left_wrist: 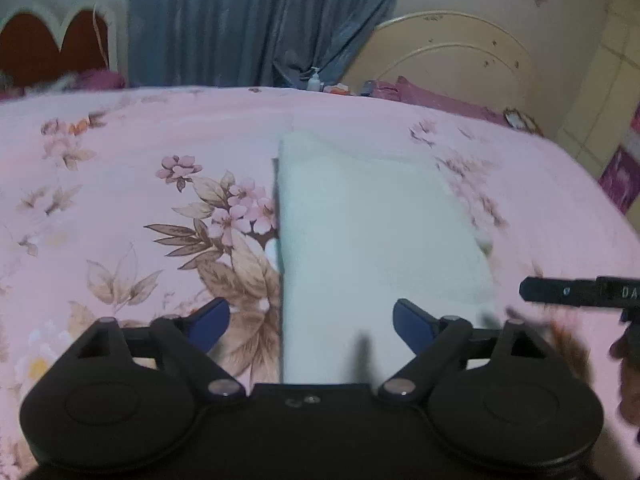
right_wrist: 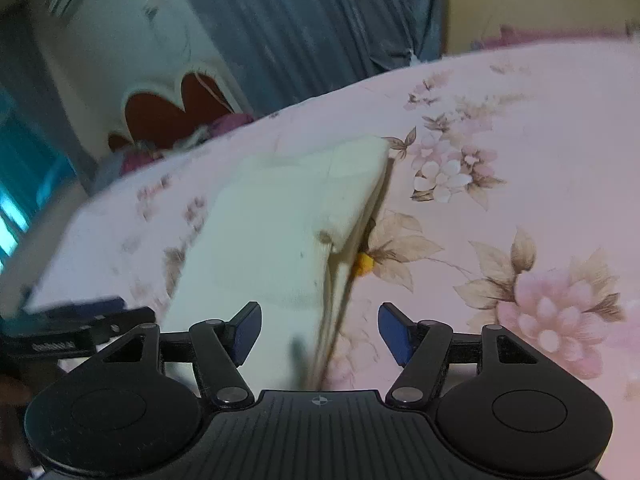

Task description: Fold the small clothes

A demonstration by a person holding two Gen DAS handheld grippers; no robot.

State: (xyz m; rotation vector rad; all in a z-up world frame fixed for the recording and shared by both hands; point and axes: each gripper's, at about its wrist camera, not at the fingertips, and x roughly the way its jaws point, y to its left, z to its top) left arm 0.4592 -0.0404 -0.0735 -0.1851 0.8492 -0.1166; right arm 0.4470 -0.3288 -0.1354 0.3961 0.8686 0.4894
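A pale, whitish folded garment (left_wrist: 372, 240) lies flat on the pink floral bedspread (left_wrist: 120, 168). My left gripper (left_wrist: 312, 322) hangs over the garment's near left edge, its blue pads wide apart and nothing between them. The right wrist view shows the same garment (right_wrist: 272, 232) with its layered folded edge running down toward the camera. My right gripper (right_wrist: 320, 332) stands open over that near edge, and its pads do not press on the cloth. A black part of the right gripper (left_wrist: 580, 290) juts in at the right of the left wrist view.
The bedspread (right_wrist: 520, 160) spreads out on all sides of the garment. Blue curtains (left_wrist: 260, 20) hang behind the bed. A red and cream headboard (left_wrist: 52, 44) stands at the far left, a cream one (left_wrist: 452, 60) at the far right. A small bottle (left_wrist: 315, 80) stands by the far edge.
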